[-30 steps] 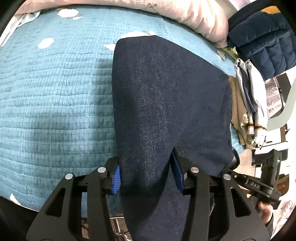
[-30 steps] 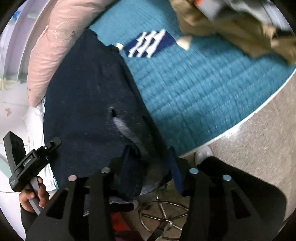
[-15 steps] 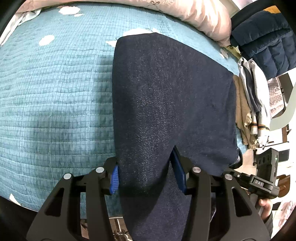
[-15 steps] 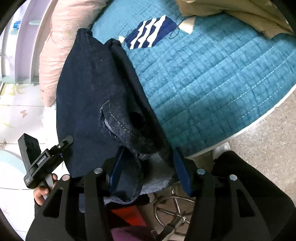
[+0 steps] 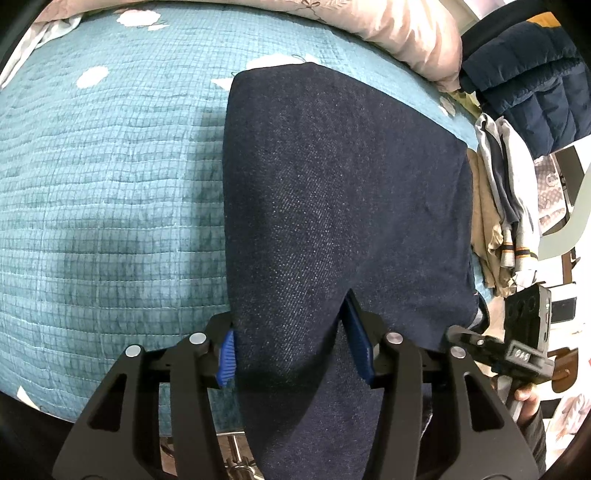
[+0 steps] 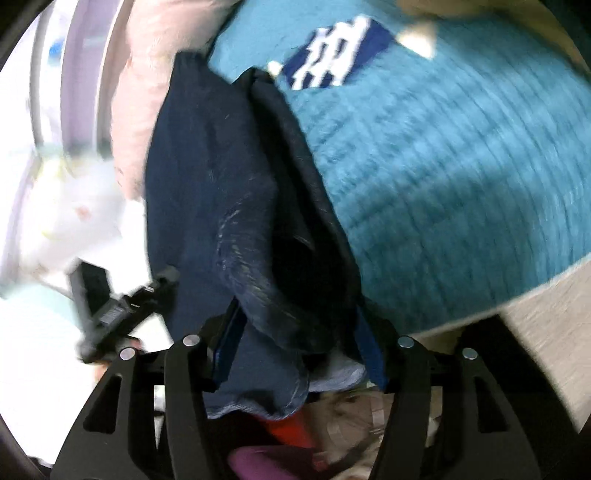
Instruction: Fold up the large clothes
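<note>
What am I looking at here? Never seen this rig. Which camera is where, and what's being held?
No robot arm: a person carries a handheld two-finger gripper in each hand, each with a fisheye camera looking out along its fingers.

The left wrist view shows the left gripper with its blue pads closed on the near edge of dark jeans, which lie spread over a teal quilt on a bed. The other tool shows at its right edge. A pink pillow lies at the far side, and a pile of clothes sits to the right.

The right wrist view is motion-blurred. The right gripper has bunched denim between its fingers, apparently clamped.
</note>
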